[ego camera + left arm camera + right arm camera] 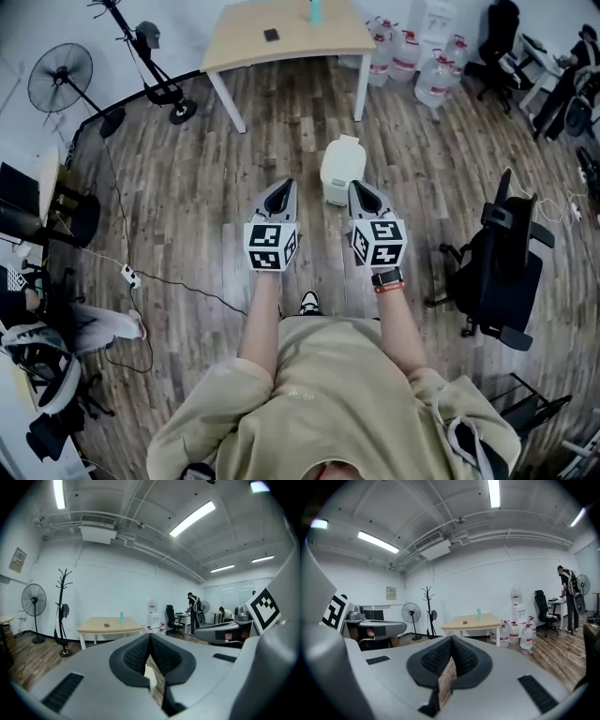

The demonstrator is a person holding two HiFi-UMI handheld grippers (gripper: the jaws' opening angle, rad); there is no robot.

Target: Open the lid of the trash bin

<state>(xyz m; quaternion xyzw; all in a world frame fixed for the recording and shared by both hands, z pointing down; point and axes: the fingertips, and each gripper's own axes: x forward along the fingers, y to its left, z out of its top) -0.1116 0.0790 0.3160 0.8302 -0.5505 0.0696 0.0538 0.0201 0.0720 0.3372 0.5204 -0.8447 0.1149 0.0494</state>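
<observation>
The white trash bin (342, 169) stands on the wood floor with its lid down, just ahead of both grippers. My left gripper (285, 186) is held above the floor to the bin's left, jaws shut and empty. My right gripper (358, 187) hovers by the bin's near right side, also shut on nothing. In the left gripper view the closed jaws (150, 637) point across the room, and a sliver of the white bin (149, 677) shows below them. In the right gripper view the closed jaws (451, 640) show only floor beneath.
A wooden table (281, 37) stands beyond the bin, with several water bottles (412, 61) to its right. A black office chair (502, 272) is at the right. At the left are a fan (61, 80), a power strip (129, 275) with its cable, and a seated person.
</observation>
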